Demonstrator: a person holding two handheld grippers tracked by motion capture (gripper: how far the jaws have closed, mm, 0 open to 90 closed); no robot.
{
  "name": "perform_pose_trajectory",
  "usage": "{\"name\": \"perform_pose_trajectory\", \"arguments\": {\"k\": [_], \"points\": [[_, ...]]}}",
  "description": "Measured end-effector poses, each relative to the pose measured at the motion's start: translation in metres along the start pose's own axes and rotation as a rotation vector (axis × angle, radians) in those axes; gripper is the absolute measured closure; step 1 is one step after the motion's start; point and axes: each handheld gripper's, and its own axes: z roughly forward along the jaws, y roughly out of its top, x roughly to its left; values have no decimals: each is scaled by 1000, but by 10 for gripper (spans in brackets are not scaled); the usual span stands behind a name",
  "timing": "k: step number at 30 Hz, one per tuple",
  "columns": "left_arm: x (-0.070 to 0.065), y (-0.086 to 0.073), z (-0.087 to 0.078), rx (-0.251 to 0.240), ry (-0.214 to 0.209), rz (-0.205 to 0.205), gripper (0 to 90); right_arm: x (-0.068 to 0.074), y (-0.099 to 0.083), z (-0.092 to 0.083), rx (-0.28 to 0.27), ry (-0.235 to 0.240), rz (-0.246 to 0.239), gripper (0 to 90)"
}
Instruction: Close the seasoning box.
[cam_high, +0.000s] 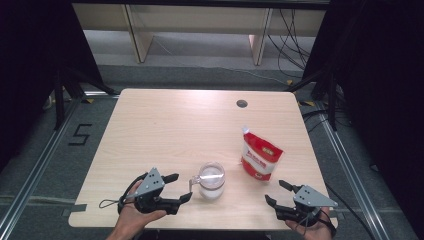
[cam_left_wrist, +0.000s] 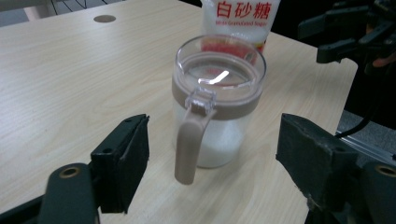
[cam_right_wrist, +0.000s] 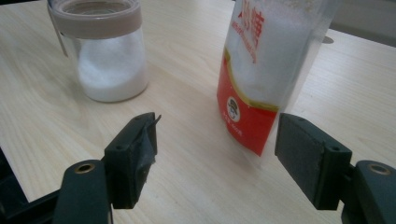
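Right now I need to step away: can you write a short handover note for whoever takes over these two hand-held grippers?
Left hand-held gripper: open, holding nothing, jaws either side of the jar's handle without touching it.
Right hand-held gripper: open, holding nothing, aimed at the sugar pouch.
Things: the jar stands upright near the table's front edge, lid on, partly filled with white granules. The pouch stands upright to its right, apart from it.
Done: jar filled partway and closed, judging by its contents.
Left: unclear; probably move jar or pouch away.
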Motion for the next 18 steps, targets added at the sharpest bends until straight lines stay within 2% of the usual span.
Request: {"name": "perform_pose_trajectory", "arguments": {"k": [1, 2, 3, 4, 5, 6, 7, 9, 10, 11, 13, 16, 17, 18], "points": [[2, -2, -1, 5, -8, 17, 219, 0, 1, 0, -12, 4, -6, 304], [2, -3, -1, 11, -3, 25, 204, 4, 1, -1, 0, 12, 34, 303], [3, -6, -2, 20, -8, 24, 185, 2, 1, 1, -21, 21, 4, 300], [3, -8, -2, 18, -11, 17, 162, 3, 2, 1, -17, 33, 19, 294], [3, -10, -3, 28, -6, 30, 158, 3, 2, 1, -16, 35, 18, 293], [3, -11, -3, 28, -7, 33, 158, 3, 2, 0, -10, 17, -1, 292], [3, -13, -4, 34, -8, 33, 158, 5, 2, 0, -5, 34, 22, 290], [4, -15, -5, 42, 0, 39, 158, 6, 2, 1, -2, 38, 28, 282], [4, -16, -6, 45, 3, 33, 158, 6, 2, 1, -1, 43, 27, 281], [2, -18, -6, 44, 7, -2, 159, 6, 2, 1, -9, 31, 15, 280], [6, -19, -7, 56, -1, 33, 158, 6, 2, 1, -12, 31, 18, 277], [6, -23, -7, 62, 3, 18, 159, 6, 2, 2, -11, 33, 21, 270], [5, -25, -7, 63, 5, -9, 159, 6, 2, 2, -11, 37, 13, 269], [5, -26, -7, 71, 4, -10, 159, 7, 2, 2, 2, 44, 21, 267]]}}
